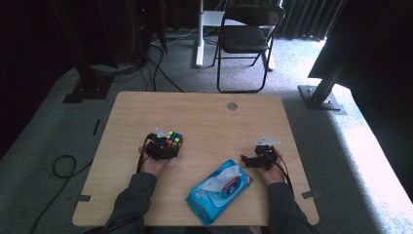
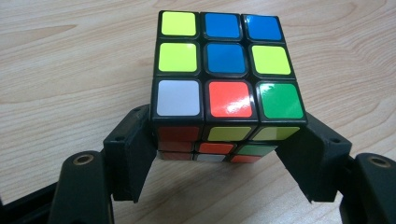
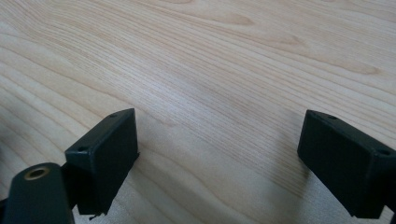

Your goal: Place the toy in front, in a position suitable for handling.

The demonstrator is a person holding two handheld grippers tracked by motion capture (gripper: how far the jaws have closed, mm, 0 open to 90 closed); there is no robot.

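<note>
A Rubik's cube (image 1: 173, 140) rests on the wooden table (image 1: 204, 112), left of centre. In the left gripper view the cube (image 2: 224, 70) shows a top face of yellow, blue, white, red and green stickers. My left gripper (image 2: 219, 140) has its two black jaws against the cube's lower sides, one on each side, and is shut on it. From above, that left gripper (image 1: 163, 147) sits at the cube's near side. My right gripper (image 1: 251, 160) rests on the table at the right. Its jaws stand wide apart in the right gripper view (image 3: 217, 140), with bare wood between them.
A blue pack of wet wipes (image 1: 219, 187) with a tissue sticking out lies near the front edge, between my two forearms. A round grommet (image 1: 232, 106) sits near the table's far edge. A black folding chair (image 1: 246, 34) stands on the carpet behind the table.
</note>
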